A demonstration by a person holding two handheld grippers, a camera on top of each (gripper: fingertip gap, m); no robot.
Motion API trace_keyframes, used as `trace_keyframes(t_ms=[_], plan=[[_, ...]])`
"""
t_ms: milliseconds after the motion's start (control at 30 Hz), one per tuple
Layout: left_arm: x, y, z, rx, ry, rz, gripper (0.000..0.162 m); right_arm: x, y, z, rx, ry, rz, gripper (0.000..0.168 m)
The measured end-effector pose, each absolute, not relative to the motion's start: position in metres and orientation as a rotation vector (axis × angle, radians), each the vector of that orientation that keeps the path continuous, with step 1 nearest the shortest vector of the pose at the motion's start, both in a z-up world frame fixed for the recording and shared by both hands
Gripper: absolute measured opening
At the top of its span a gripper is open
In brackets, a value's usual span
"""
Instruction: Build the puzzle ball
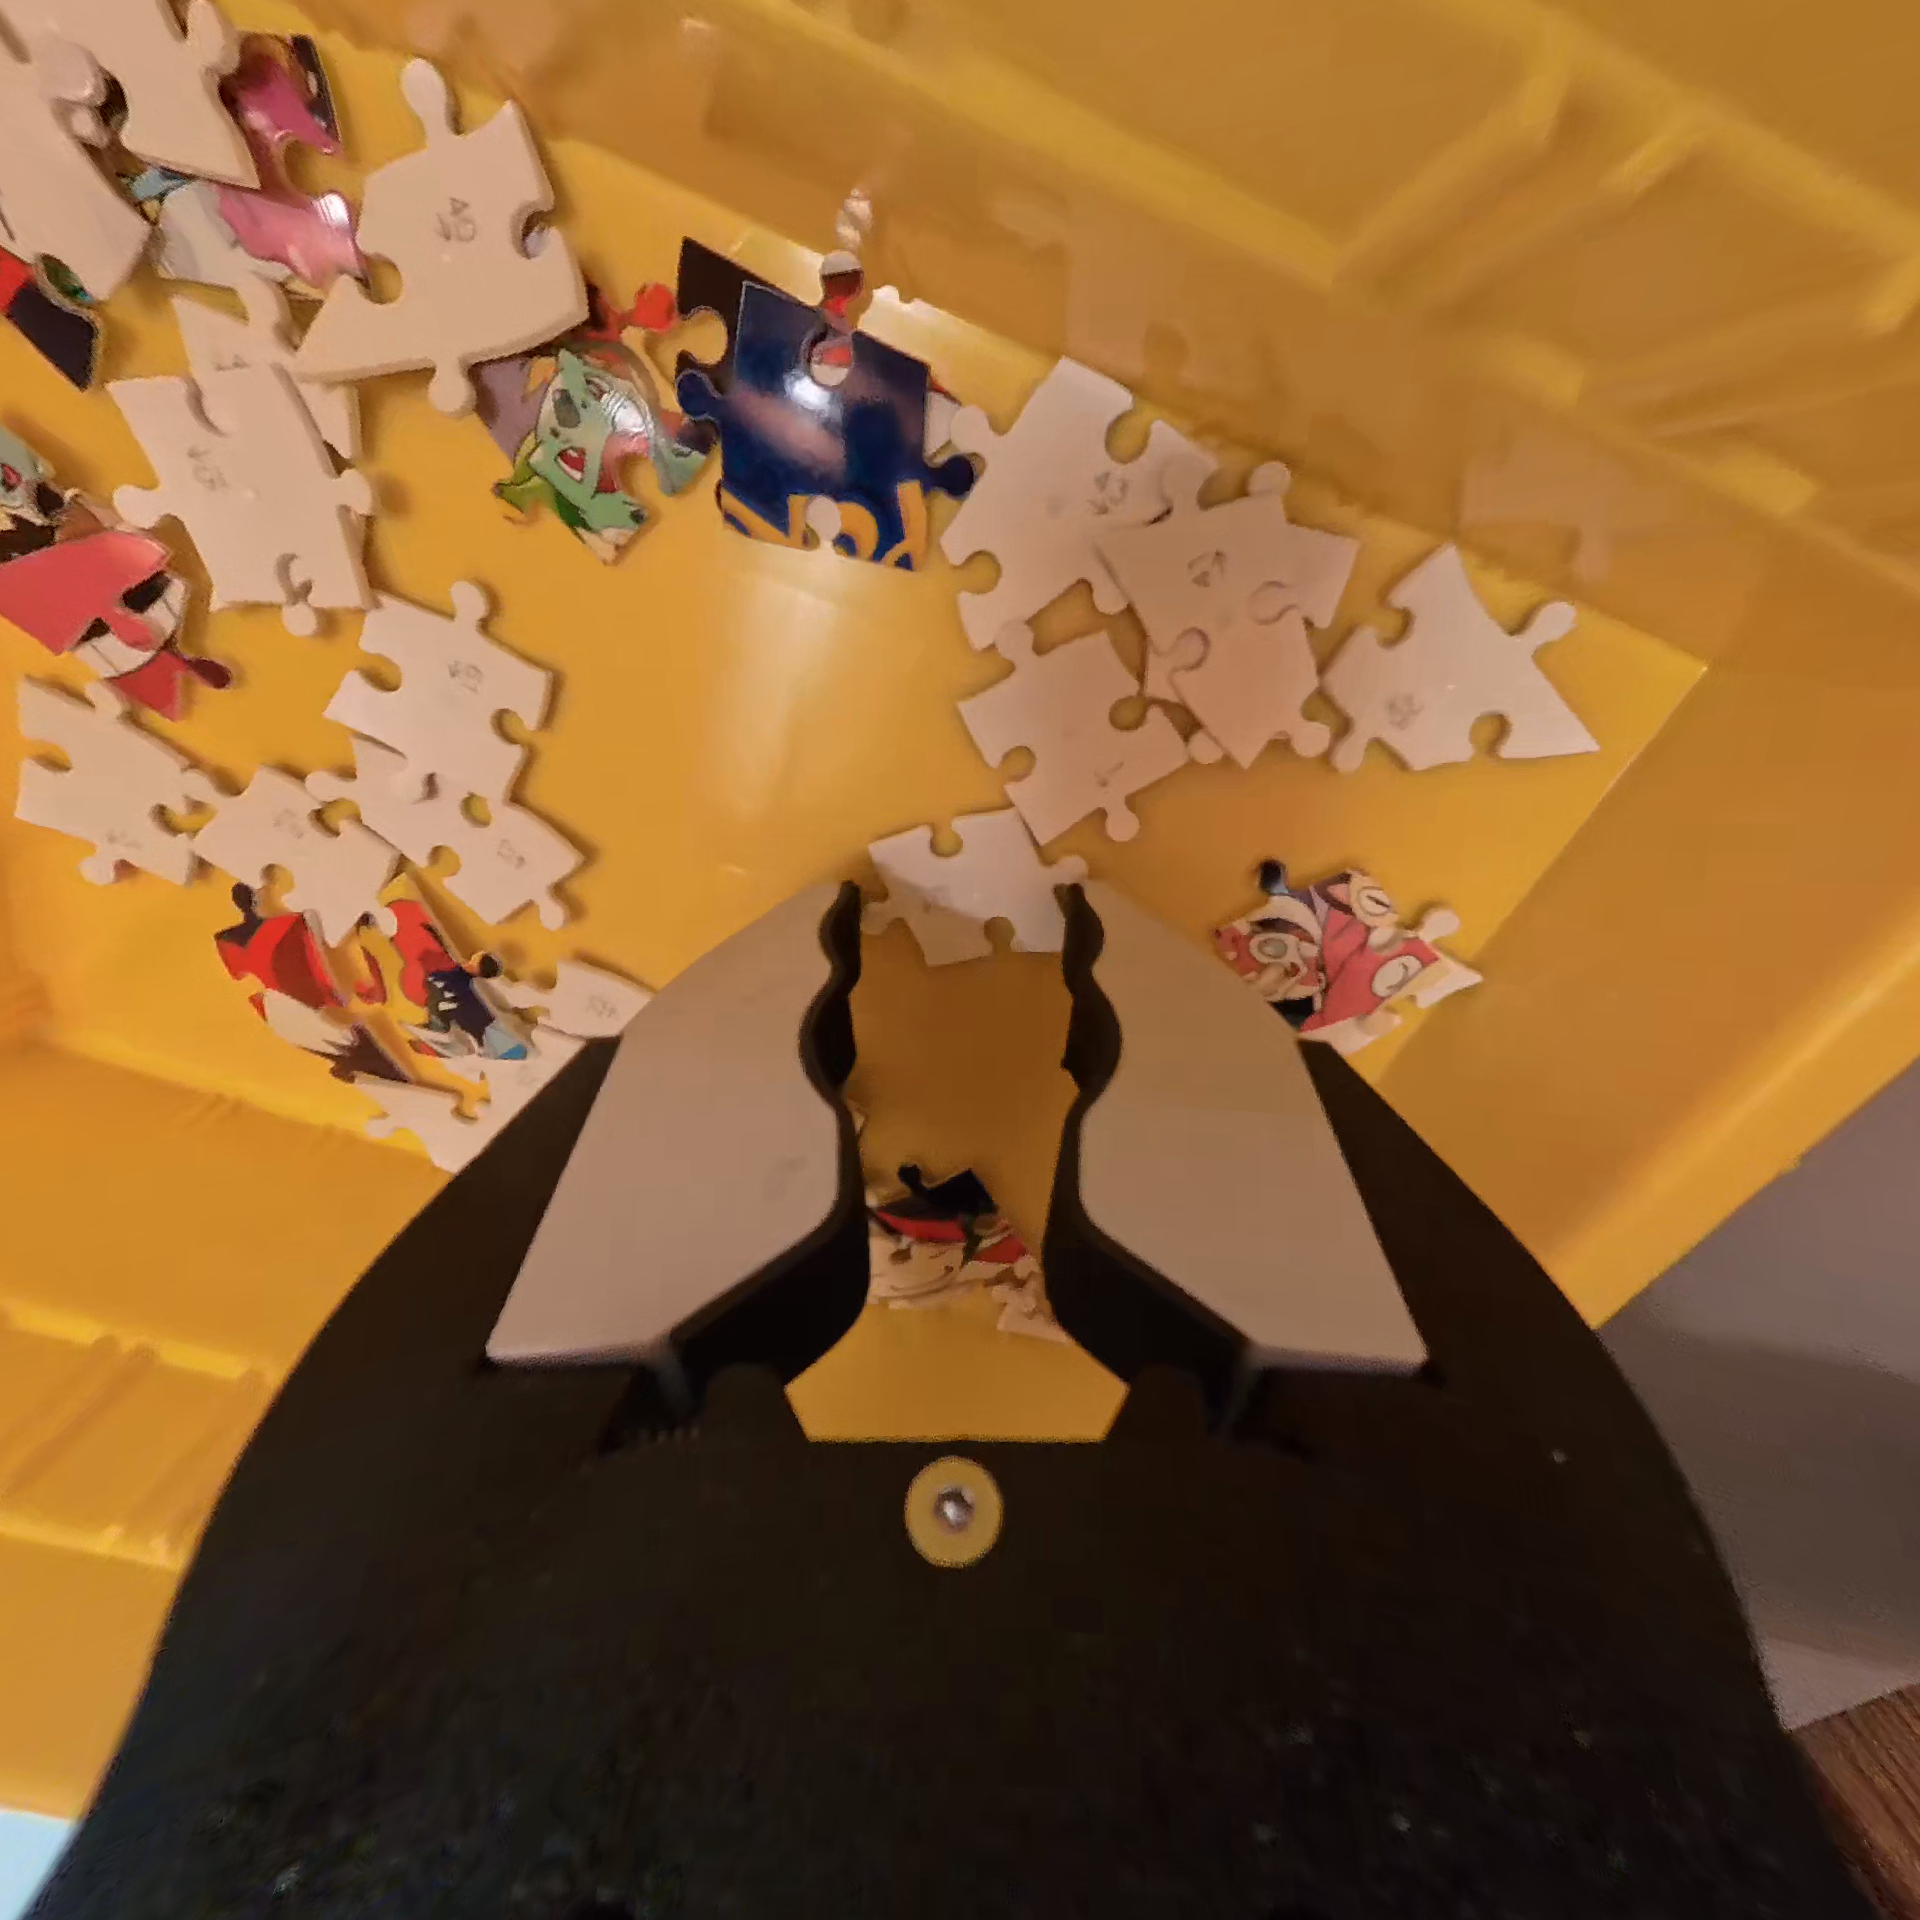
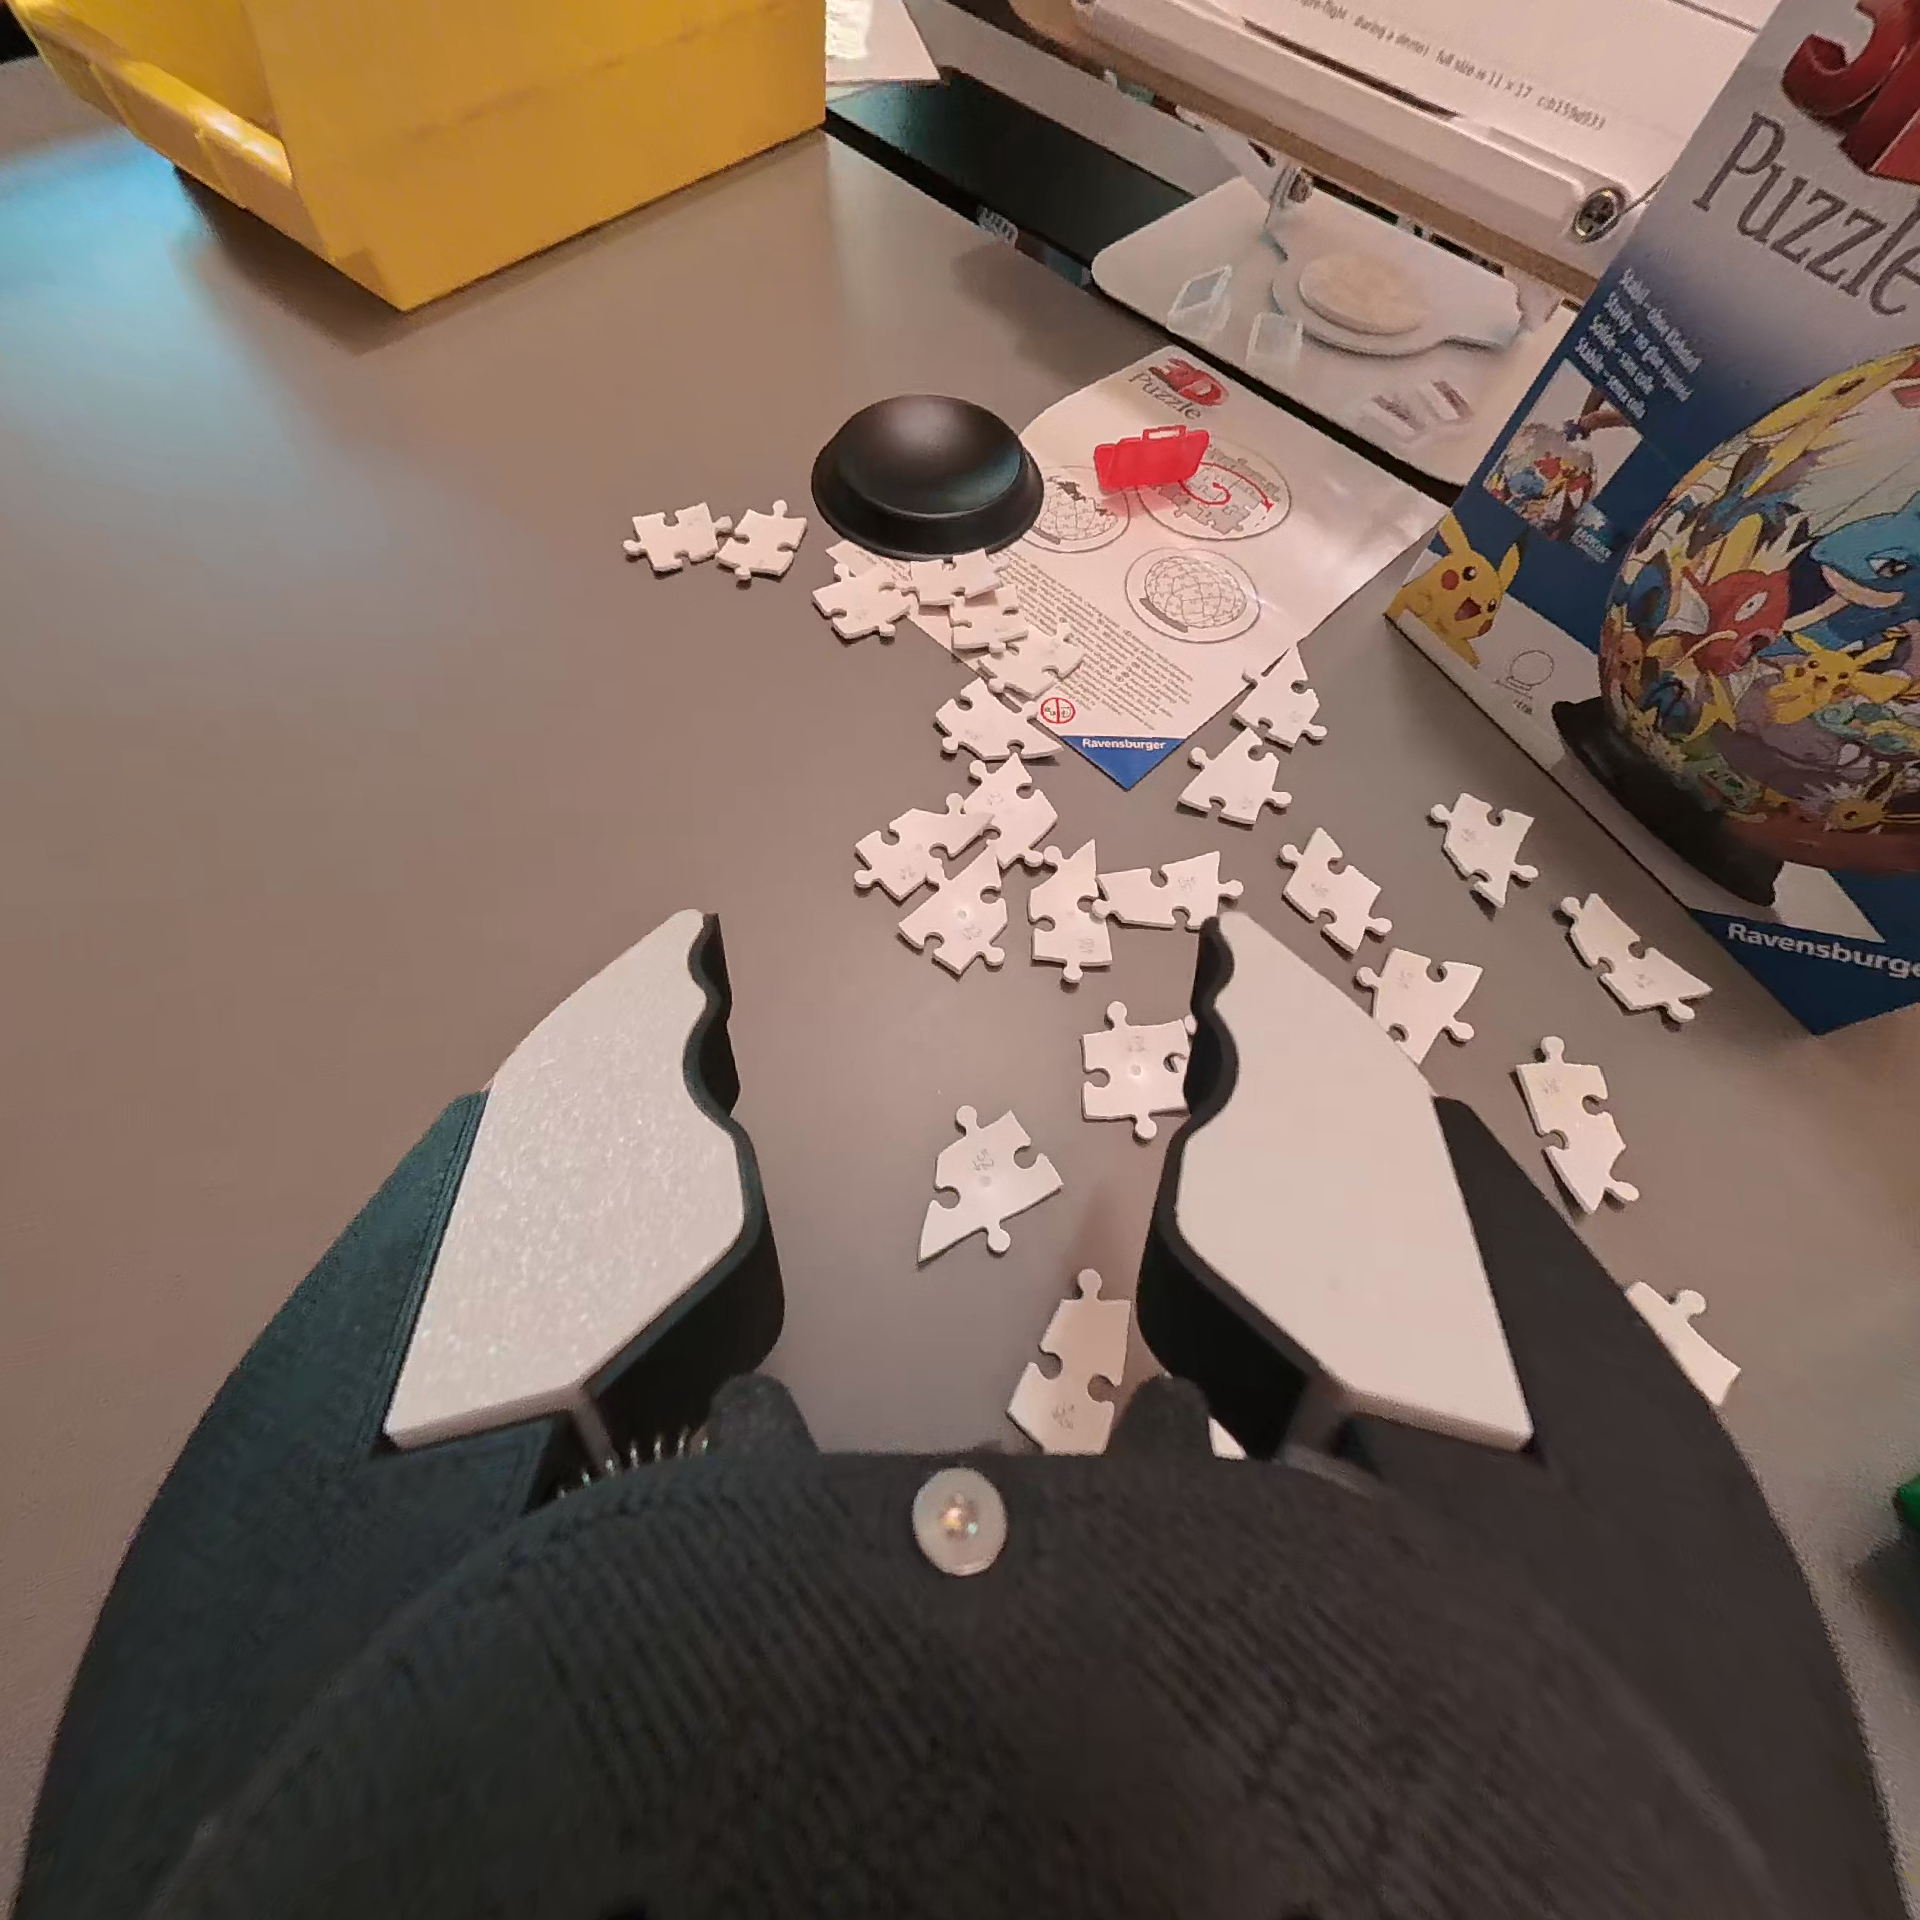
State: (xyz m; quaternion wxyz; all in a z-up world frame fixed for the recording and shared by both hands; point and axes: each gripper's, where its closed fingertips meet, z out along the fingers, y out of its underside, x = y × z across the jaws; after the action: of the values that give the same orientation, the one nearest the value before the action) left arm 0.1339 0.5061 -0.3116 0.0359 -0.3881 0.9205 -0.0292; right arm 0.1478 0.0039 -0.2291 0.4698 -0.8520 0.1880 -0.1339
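Nearest in the left wrist view, the left gripper (image 1: 961, 914) hangs inside the yellow bin (image 1: 1351, 260) with its fingers parted and empty, tips just short of a white face-down piece (image 1: 966, 894), likely lined up to pick it. Beyond that piece, more loose pieces lie on the bin floor, some picture-side up, such as the blue piece (image 1: 821, 436). The right gripper (image 2: 961, 935) hovers over the grey worktop (image 2: 364, 727), fingers wide apart and empty, above sorted face-down pieces (image 2: 987, 1179). Farther off sit the black stand (image 2: 925, 473), the instruction sheet (image 2: 1320, 530) and the puzzle box (image 2: 1714, 623); no ball is begun.
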Motion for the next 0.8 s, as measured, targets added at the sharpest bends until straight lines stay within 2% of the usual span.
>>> trace_keyframes(t_ms=[33, 233, 333, 400, 600, 800], plan=[[0.134, 0.506, -0.312, -1.219, 2.818, -0.085, 0.036, 0.148, 0.005, -0.228, -2.077, 0.462, -0.323, 0.086], [0.130, 0.510, -0.305, -1.290, 2.706, -0.028, 0.036, 0.143, 0.007, -0.226, -2.075, 0.434, -0.338, 0.086], [0.132, 0.512, -0.264, -1.319, 2.496, -0.102, 0.036, 0.144, 0.010, -0.216, -2.024, 0.440, -0.380, 0.080], [0.137, 0.482, -0.218, -1.369, 2.313, -0.406, 0.036, 0.146, 0.022, -0.203, -1.946, 0.435, -0.432, 0.079], [0.129, 0.294, -0.090, -1.304, 1.735, -1.648, 0.036, 0.124, 0.108, -0.155, -1.714, 0.185, -0.572, 0.055], [0.112, 0.163, -0.084, -1.441, 1.468, -2.239, 0.036, 0.113, 0.138, -0.101, -1.522, 0.145, -0.684, 0.038]])
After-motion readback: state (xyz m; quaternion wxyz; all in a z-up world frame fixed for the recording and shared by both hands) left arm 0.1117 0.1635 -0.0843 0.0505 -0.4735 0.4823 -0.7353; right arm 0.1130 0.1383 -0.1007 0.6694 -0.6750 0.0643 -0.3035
